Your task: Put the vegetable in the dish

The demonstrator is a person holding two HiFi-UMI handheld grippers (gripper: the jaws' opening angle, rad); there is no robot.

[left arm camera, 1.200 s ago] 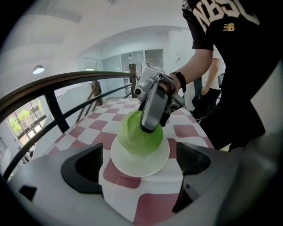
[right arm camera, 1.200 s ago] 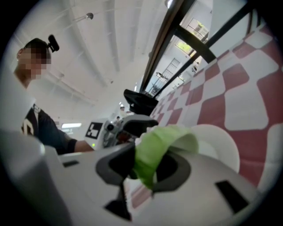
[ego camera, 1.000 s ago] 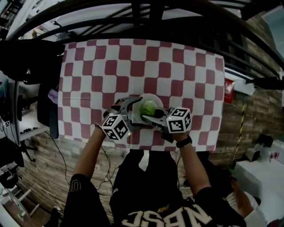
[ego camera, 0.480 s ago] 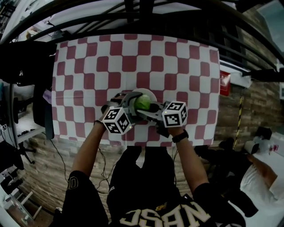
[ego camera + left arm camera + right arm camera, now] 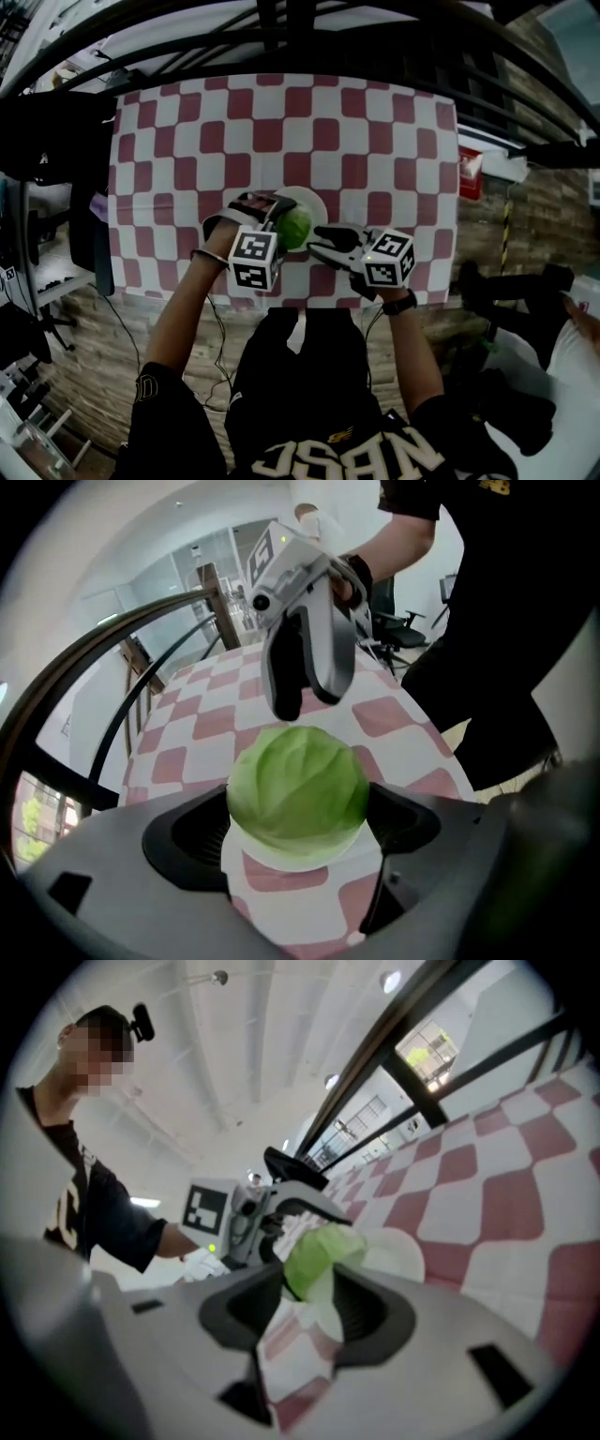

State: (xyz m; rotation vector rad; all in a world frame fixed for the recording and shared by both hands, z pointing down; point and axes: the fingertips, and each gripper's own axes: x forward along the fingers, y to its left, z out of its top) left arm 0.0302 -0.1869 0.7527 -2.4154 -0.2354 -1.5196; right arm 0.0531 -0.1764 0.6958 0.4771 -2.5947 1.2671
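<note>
Now, left tool: jaws just closed in, gripping cabbage on dish, desk
Right tool: jaws just opened, empty, beside cabbage

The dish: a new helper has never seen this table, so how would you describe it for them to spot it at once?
Find the red-and-white checked cloth. Near its edge closest to the person, about midway across, sits the dish with a green cabbage on it. It is the only plain white round thing on the checks.
</note>
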